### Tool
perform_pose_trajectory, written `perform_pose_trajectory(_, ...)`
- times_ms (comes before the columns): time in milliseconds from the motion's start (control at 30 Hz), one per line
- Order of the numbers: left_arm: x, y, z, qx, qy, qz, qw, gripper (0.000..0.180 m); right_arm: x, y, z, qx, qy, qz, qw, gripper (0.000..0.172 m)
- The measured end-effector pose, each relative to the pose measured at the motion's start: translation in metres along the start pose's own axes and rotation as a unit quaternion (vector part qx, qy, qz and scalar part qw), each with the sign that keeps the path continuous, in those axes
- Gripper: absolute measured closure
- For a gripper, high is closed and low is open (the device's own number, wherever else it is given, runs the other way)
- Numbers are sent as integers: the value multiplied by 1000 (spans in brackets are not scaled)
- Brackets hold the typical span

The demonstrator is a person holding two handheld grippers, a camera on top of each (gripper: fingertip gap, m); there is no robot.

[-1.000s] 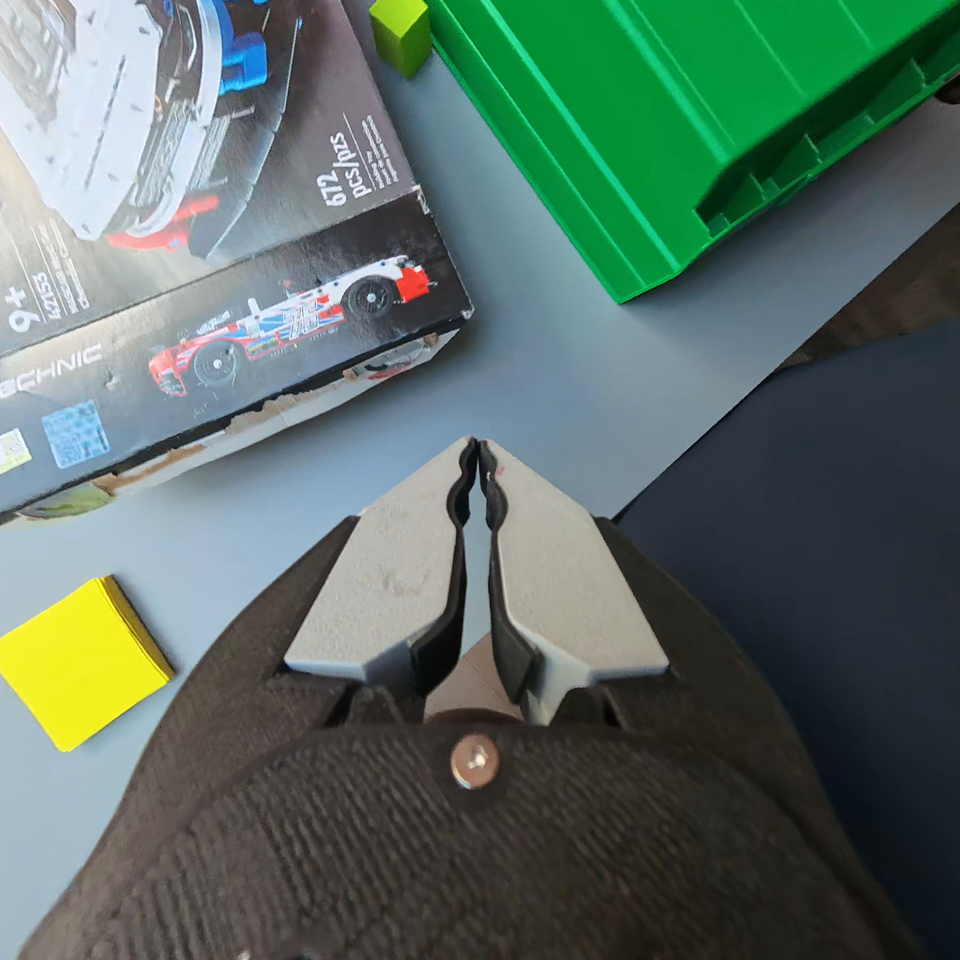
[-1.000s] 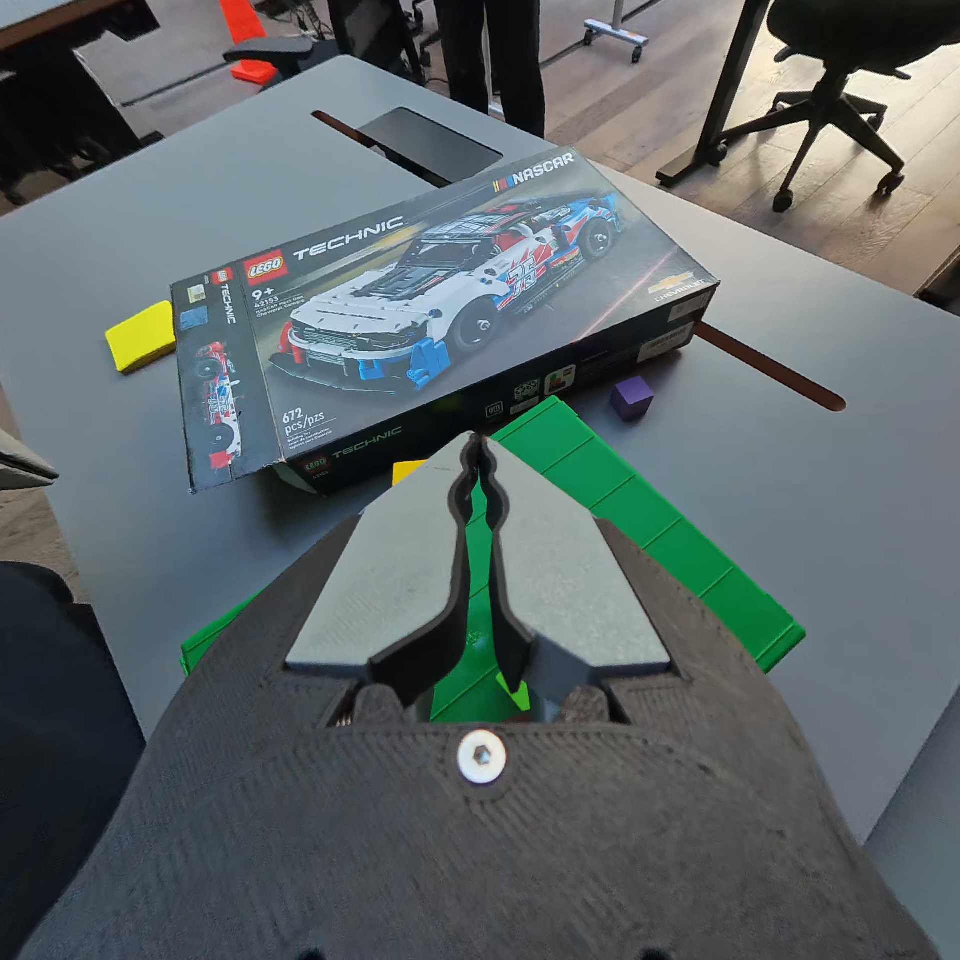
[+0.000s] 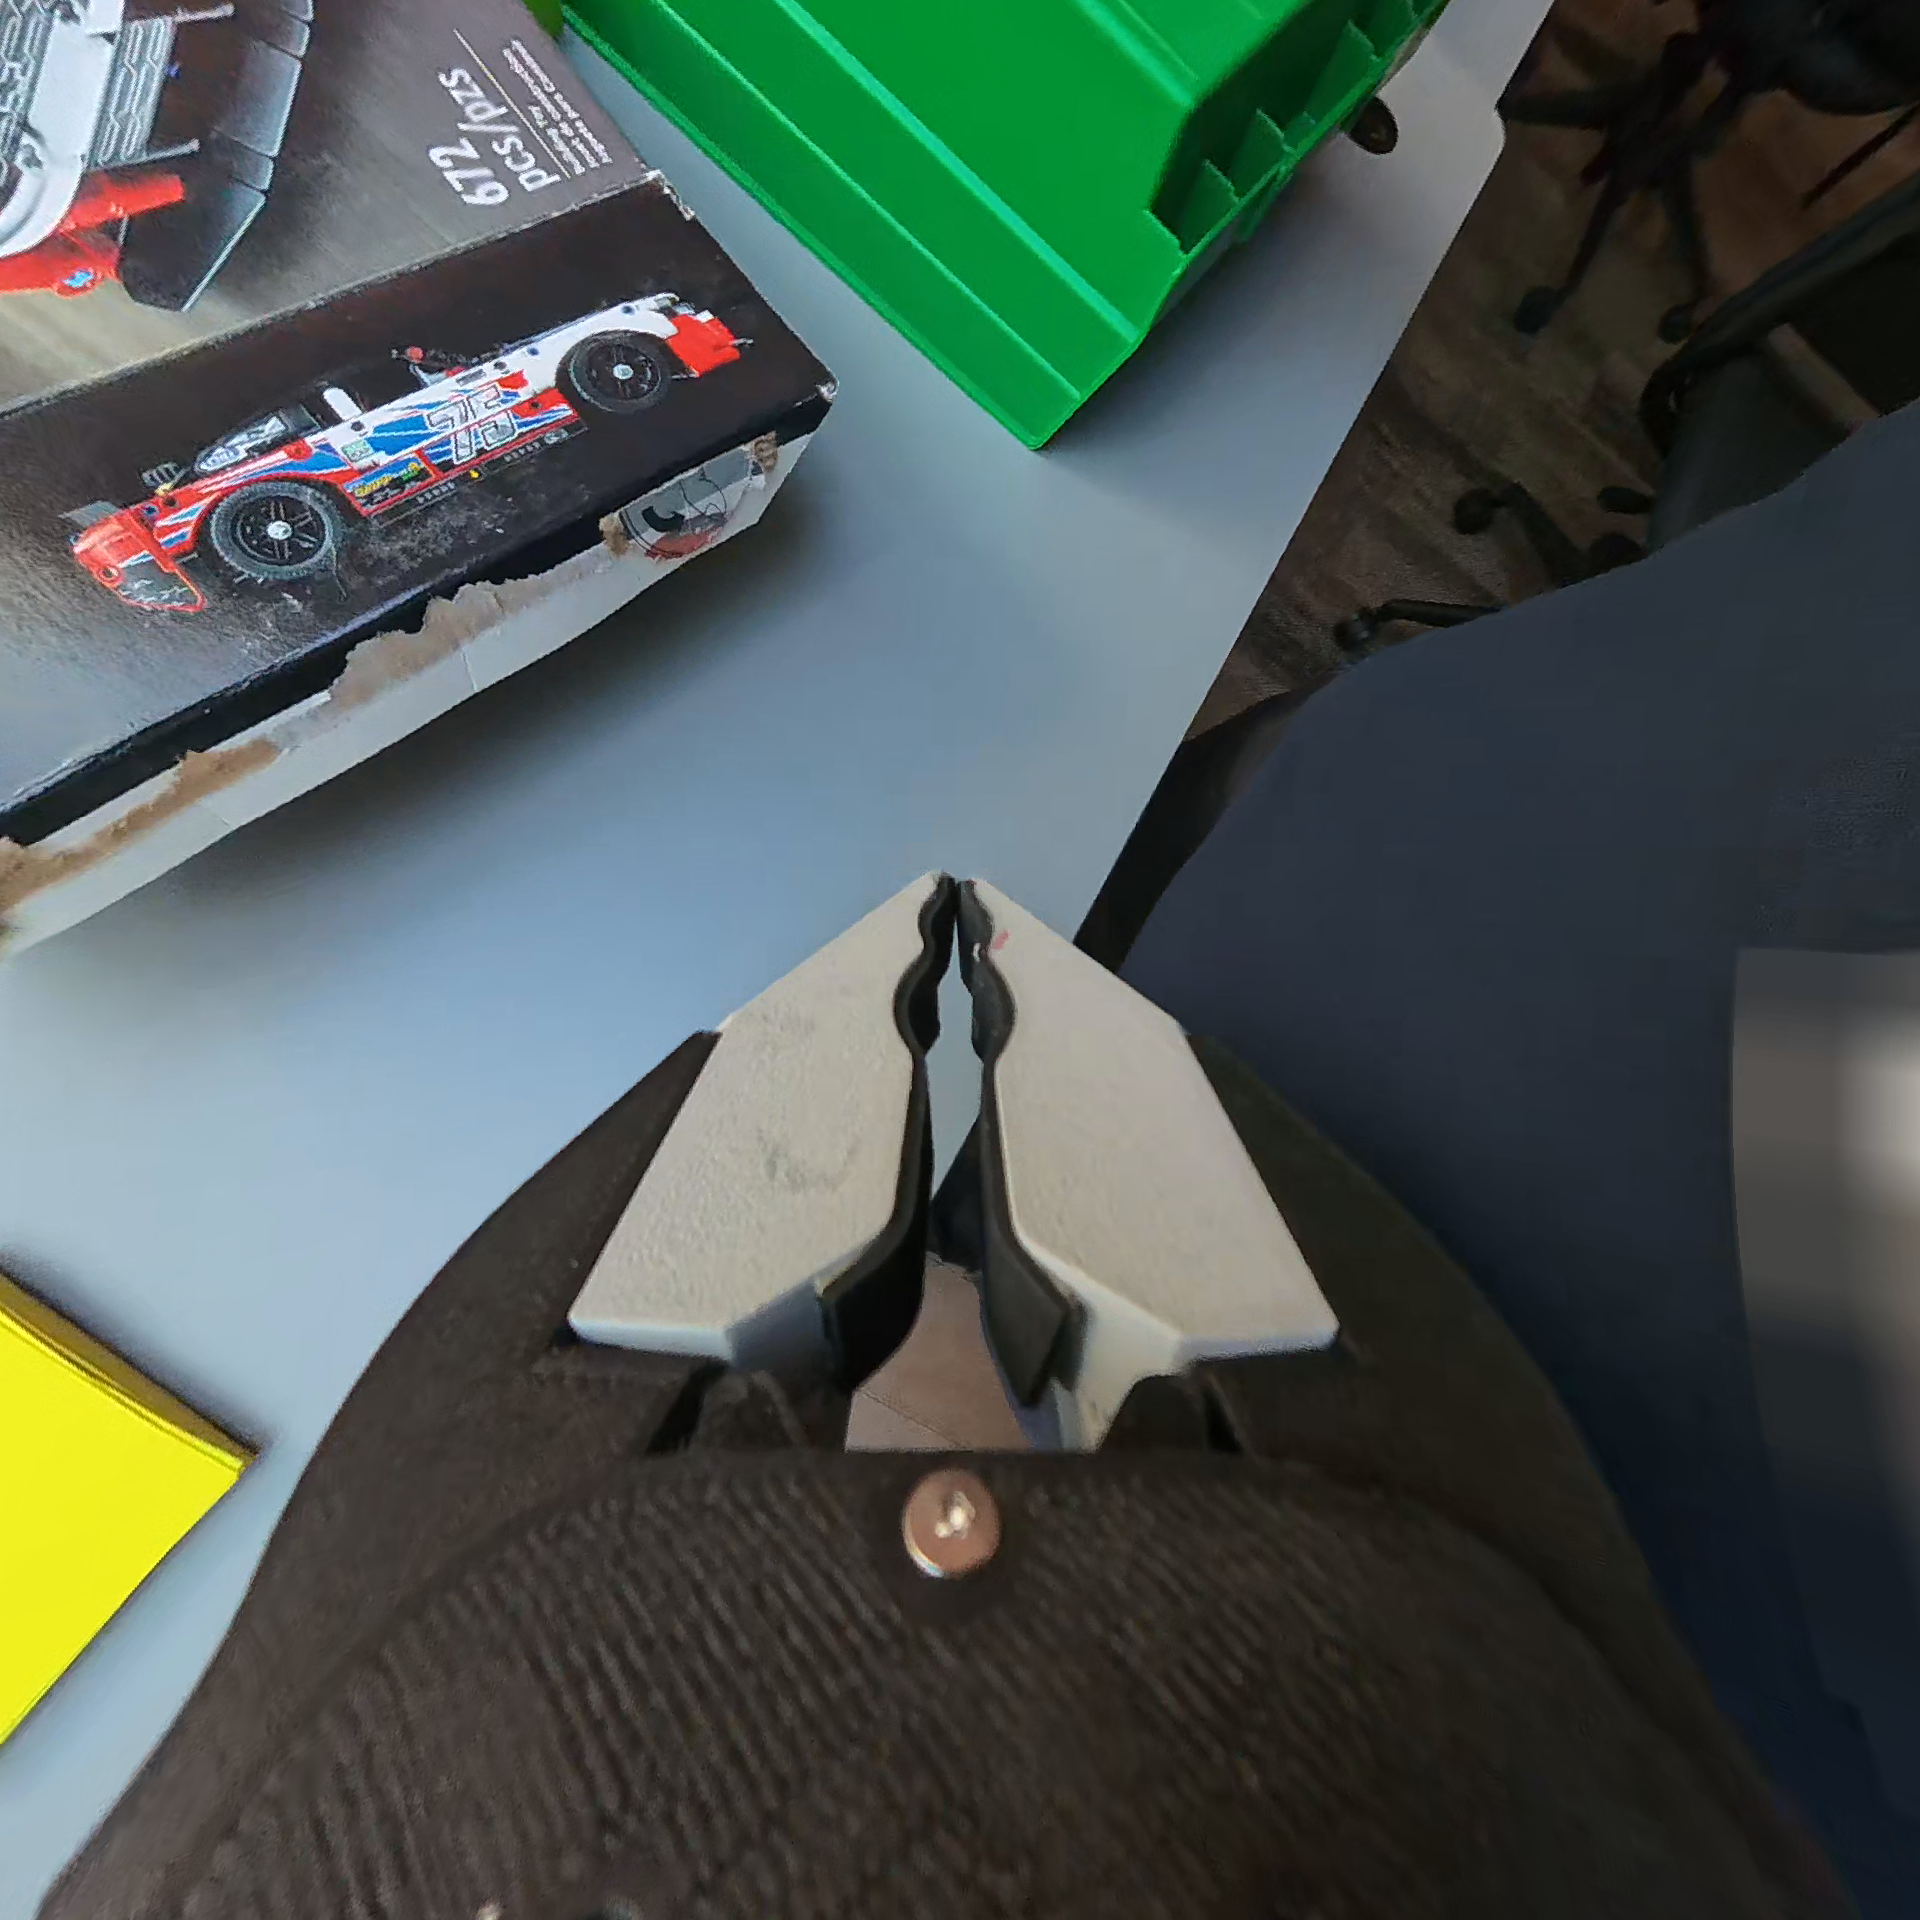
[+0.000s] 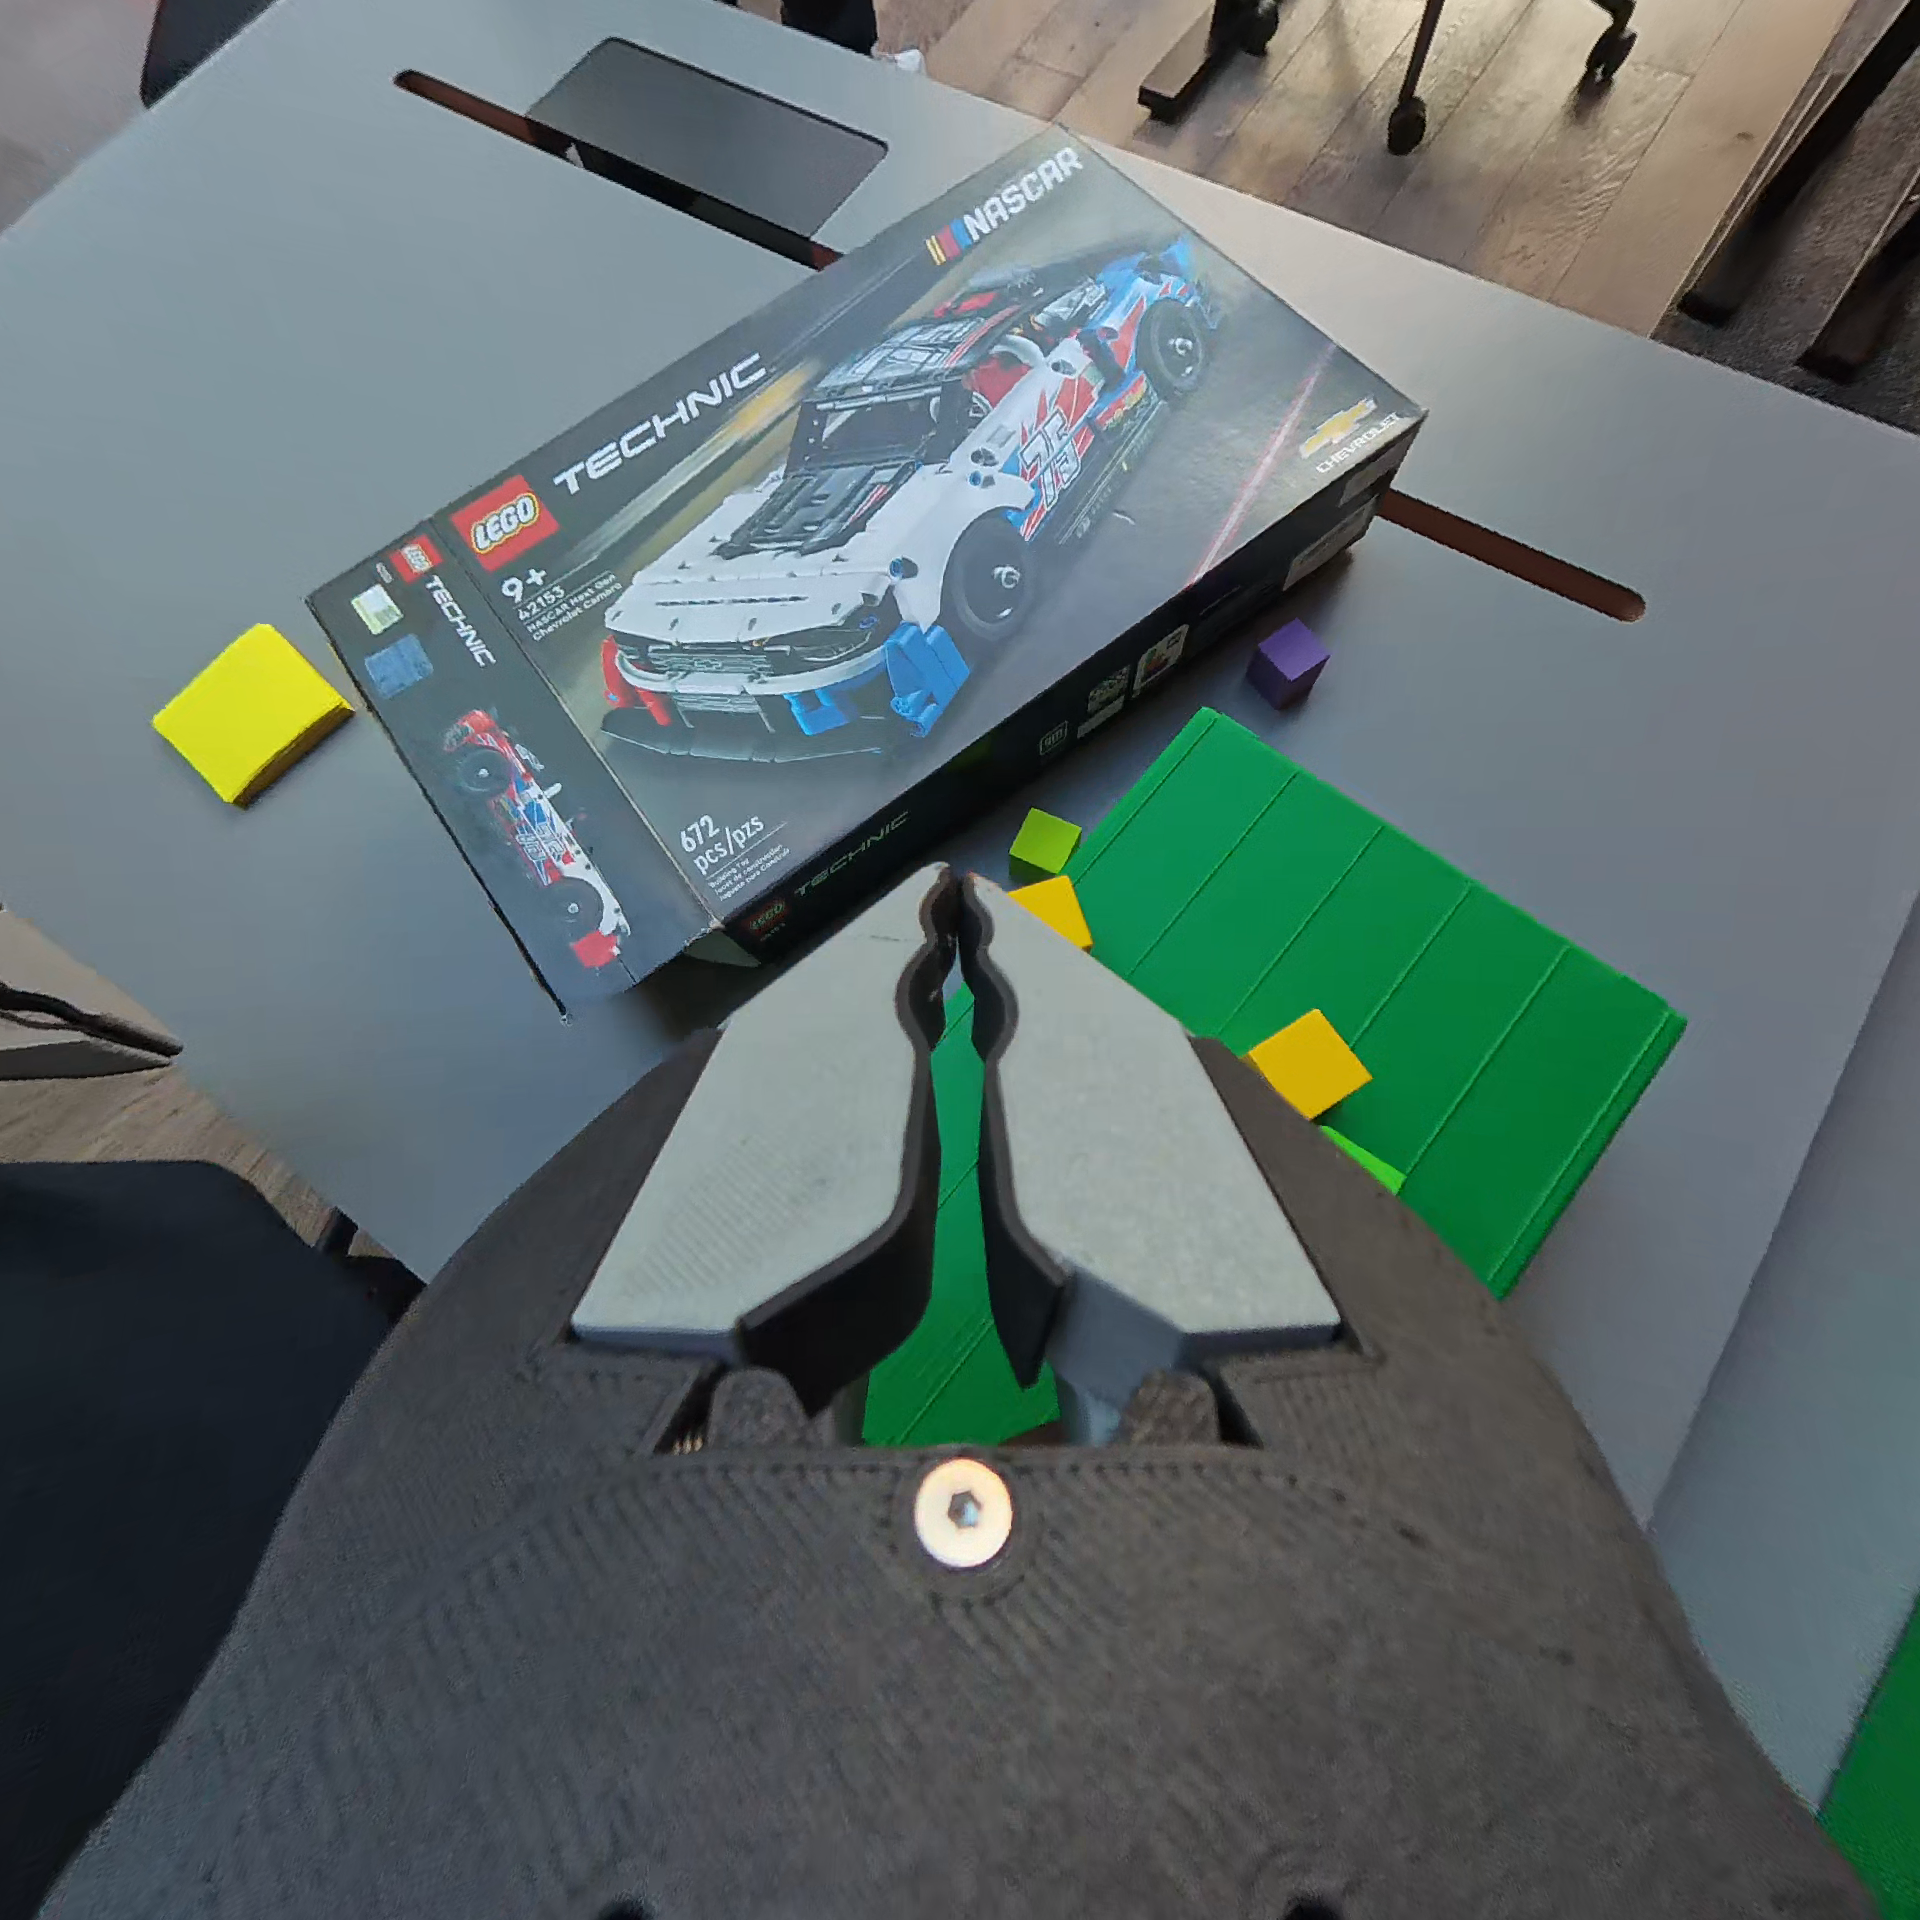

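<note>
Grey tabletop (image 4: pixel 260 364), wood floor and chair bases past its far edge at 12–1 o'clock in the right wrist view.

Left gripper (image 3: pixel 954 883): clenched, tips meeting on nothing, above bare table near the table's edge. Dark blue fabric (image 3: pixel 1507 1039) fills the 3 o'clock side of its view. Toy car box (image 3: pixel 416 436) lies at 10–11 o'clock, its lower edge torn down to raw cardboard. Green bin (image 3: pixel 987 187) at 12–1 o'clock, well apart from the tips. Yellow pad (image 3: pixel 83 1496) at 8 o'clock, cut off by the frame edge.

Right gripper (image 4: pixel 954 883): also clenched, nothing between the pads, hanging over the near corner of the green bin (image 4: pixel 1351 987), which lies ribbed face up. Orange-yellow cube (image 4: pixel 1055 904) just beside the tips at 2 o'clock; I cannot tell whether it touches the finger. Second orange-yellow cube (image 4: pixel 1307 1060) sits on the bin at 3 o'clock. Lime cube (image 4: pixel 1044 840) on the table between bin and box. Purple cube (image 4: pixel 1288 660) at 1 o'clock, near the box's long side. Toy car box (image 4: pixel 831 540) at 11–12 o'clock, flat on the table. Yellow pad (image 4: pixel 249 712) at 10 o'clock, just beside the box's short end.
</note>
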State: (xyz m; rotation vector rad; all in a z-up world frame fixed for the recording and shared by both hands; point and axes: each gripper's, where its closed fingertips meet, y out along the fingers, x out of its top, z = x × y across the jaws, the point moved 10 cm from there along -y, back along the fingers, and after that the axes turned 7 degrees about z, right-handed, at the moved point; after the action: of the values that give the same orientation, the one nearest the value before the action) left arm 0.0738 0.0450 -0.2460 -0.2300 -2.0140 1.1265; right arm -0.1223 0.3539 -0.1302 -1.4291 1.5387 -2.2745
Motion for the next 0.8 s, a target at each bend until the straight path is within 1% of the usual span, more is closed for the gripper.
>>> perform_pose_trajectory(167,3,-4,5,-18,19,0,1000,180,5,0,-3,-17,29,-21,999,170)
perform_pose_trajectory(233,7,-4,3,-38,29,3,999,180,5,3,-13,-17,47,-19,999,163)
perform_pose_trajectory(333,15,1,-3,-45,34,8,998,180,5,7,-30,1,62,-29,998,153)
perform_pose_trajectory(433,27,14,-9,-34,24,24,999,180,-2,11,-49,36,56,-41,997,148)
perform_pose_trajectory(533,44,29,-18,-15,5,40,999,180,-16,17,-71,82,43,-32,995,142)
perform_pose_trajectory(567,51,34,-22,-10,-2,43,999,180,-23,19,-79,95,36,-24,994,143)
perform_pose_trajectory(633,67,45,-30,-2,-9,50,999,180,-37,19,-100,98,23,-14,995,145)
perform_pose_trajectory(700,84,55,-37,10,-6,61,998,180,-52,17,-124,108,18,-15,994,145)
perform_pose_trajectory(800,109,66,-45,29,-6,73,997,180,-70,8,-155,151,6,-10,988,140)
